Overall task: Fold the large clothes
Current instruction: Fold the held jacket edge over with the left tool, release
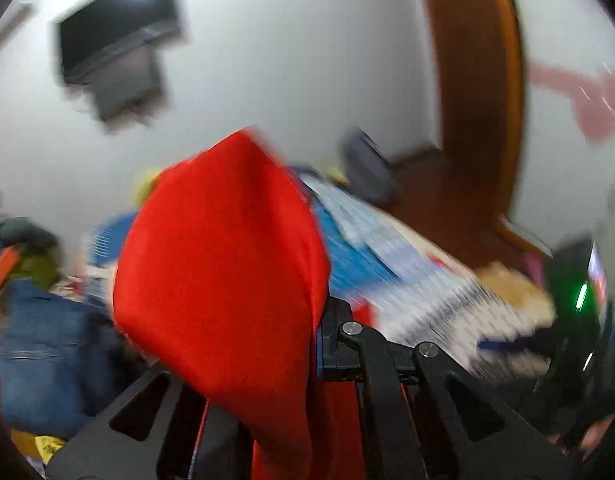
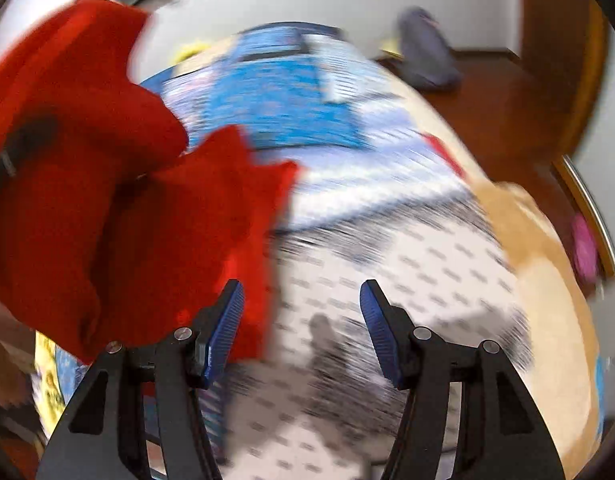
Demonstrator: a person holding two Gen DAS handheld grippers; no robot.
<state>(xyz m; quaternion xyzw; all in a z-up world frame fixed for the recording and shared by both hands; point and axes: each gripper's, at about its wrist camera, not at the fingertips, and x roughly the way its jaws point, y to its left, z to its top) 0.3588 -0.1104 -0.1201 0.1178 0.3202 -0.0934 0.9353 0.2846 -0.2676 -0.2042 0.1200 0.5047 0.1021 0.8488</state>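
A patterned bedspread [image 2: 387,248], blue, white and tan with rows of small grey marks, fills most of the right wrist view, badly smeared by blur. On the left wrist view it shows only as a streaked band from 1 to 4 o'clock.

The red garment [image 1: 227,272] is plain, bright red, soft and thick-looking, with no print visible. In the left wrist view it bulges up over the centre and drapes down toward 6 o'clock, hiding the left gripper [image 1: 323,344], whose jaws are closed together on the cloth. In the right wrist view the same garment hangs in bunched folds from 9 to 7 o'clock, above the bedspread's left edge, one flap reaching the centre.

Only the left wrist view shows blue denim clothing [image 1: 47,352] at 8 o'clock and a dark wall-mounted screen [image 1: 115,40] at 11 o'clock.

The right gripper [image 2: 301,304] stands with its blue pads [image 2: 381,332] apart and nothing between them; the red cloth lies just behind its left finger.
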